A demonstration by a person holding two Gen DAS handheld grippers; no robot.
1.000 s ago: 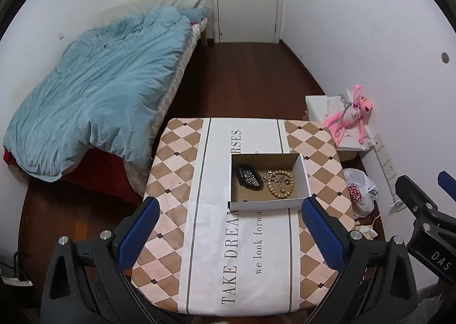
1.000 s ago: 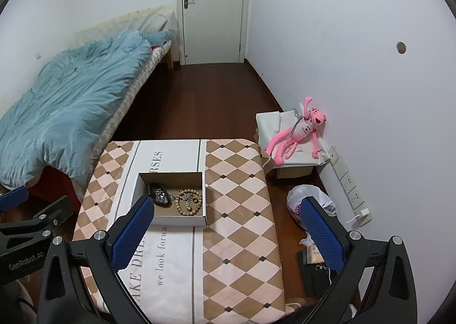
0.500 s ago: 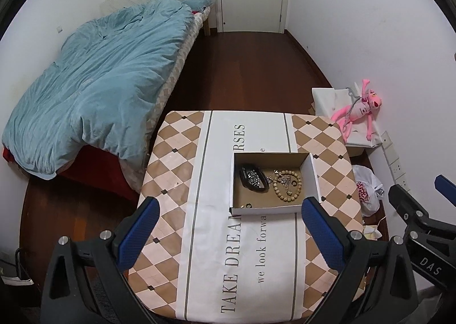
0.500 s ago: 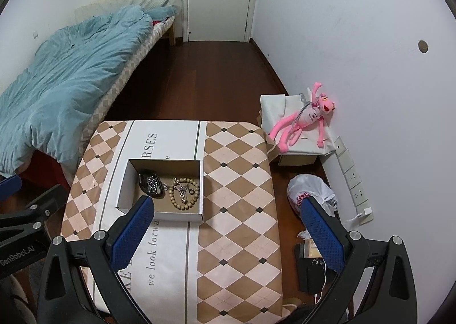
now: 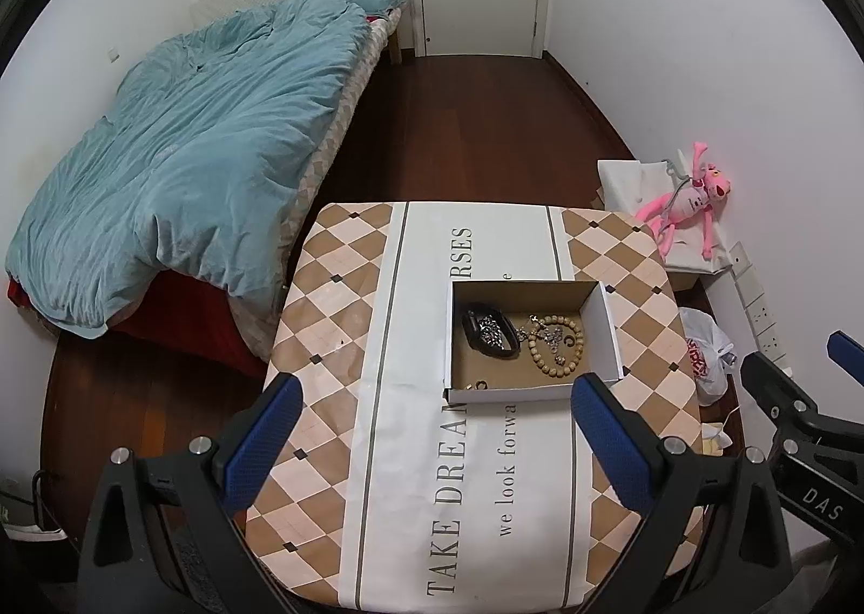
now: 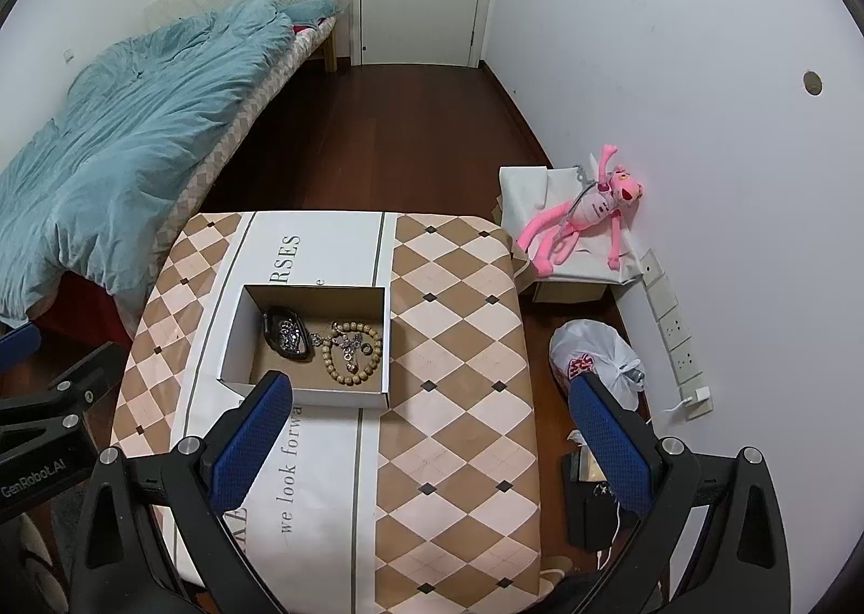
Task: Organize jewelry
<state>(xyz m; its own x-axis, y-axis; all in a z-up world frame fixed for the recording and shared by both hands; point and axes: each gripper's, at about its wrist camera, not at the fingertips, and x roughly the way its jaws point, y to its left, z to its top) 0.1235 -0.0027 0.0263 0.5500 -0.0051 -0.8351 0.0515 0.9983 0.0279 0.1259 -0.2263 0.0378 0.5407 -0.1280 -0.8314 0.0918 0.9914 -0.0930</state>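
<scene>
An open white cardboard box (image 5: 607, 328) (image 6: 233, 338) sits on a checkered tablecloth. Inside lie a wooden bead bracelet (image 5: 556, 347) (image 6: 352, 355), a black band with silver pieces (image 5: 488, 336) (image 6: 288, 336), a tangled chain and small rings (image 5: 475, 386). My left gripper (image 5: 432, 425) is open and empty, high above the table's near side. My right gripper (image 6: 432, 430) is open and empty, above the table to the right of the box. Each gripper shows at the edge of the other's view.
The table (image 5: 335, 301) (image 6: 464, 333) stands between a bed with a blue duvet (image 5: 189, 171) on the left and a wall on the right. A pink plush toy (image 6: 588, 214) lies on a white box; a plastic bag (image 6: 599, 360) and a power strip are on the floor.
Both grippers have moved lower and closer to the table, so the box and jewelry appear larger. Both stay open and empty.
</scene>
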